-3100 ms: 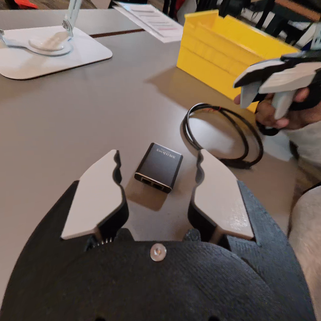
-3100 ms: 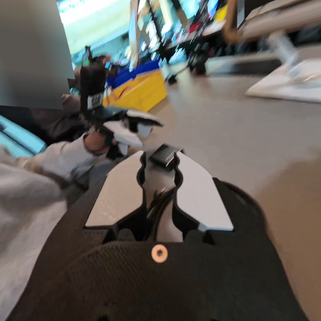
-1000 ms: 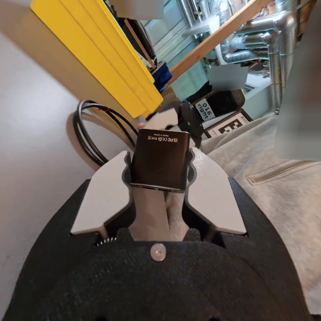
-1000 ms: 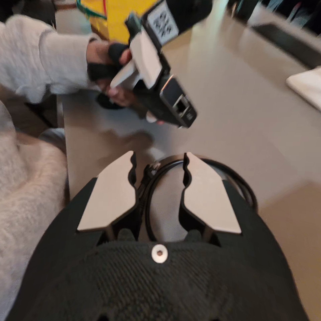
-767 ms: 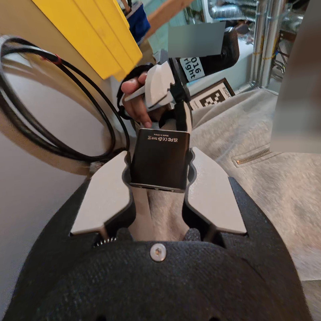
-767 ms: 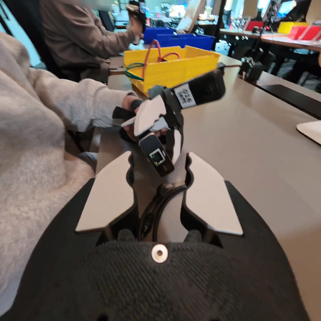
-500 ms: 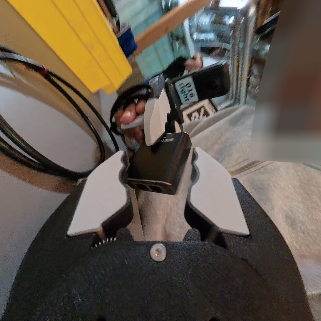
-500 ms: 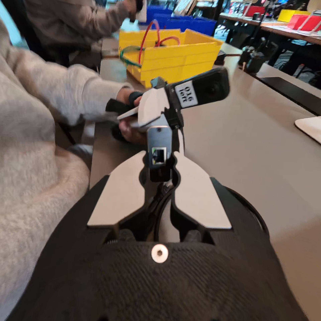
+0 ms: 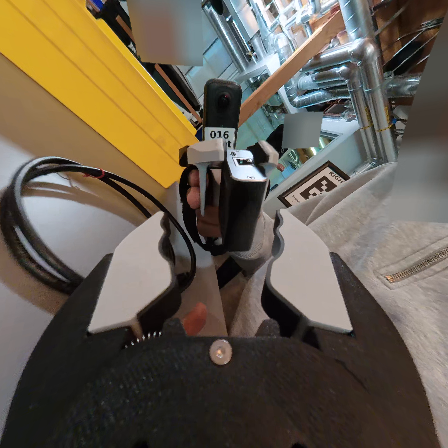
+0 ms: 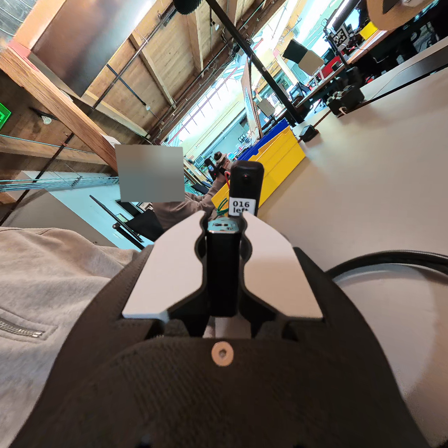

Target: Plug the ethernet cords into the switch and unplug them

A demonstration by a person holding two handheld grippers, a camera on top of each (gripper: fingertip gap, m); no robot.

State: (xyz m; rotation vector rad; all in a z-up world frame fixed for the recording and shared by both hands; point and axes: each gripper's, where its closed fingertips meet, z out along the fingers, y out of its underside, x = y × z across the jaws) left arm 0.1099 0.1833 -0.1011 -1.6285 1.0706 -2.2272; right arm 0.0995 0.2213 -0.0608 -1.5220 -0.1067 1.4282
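The switch (image 10: 223, 266) is a small black box with a silver port end. My right gripper (image 10: 224, 218) is shut on its sides and holds it in the air, port end away from the camera. In the left wrist view the same switch (image 9: 242, 201) stands upright in the right gripper (image 9: 232, 155), with a port facing up. My left gripper (image 9: 220, 214) is open and empty, just below and in front of the switch, not touching it. A coiled black ethernet cord (image 9: 24, 230) lies on the table to the left; part of it also shows in the right wrist view (image 10: 388, 258).
A yellow bin (image 9: 97, 84) stands on the beige table (image 10: 363, 169) behind the cord, and shows too in the right wrist view (image 10: 274, 164). The holder's grey sweatshirt (image 9: 363, 242) fills the right side. Another person (image 10: 181, 208) sits beyond.
The switch has passed from my left gripper to my right one. The right gripper came up and shut on it; the left gripper opened and drew back.
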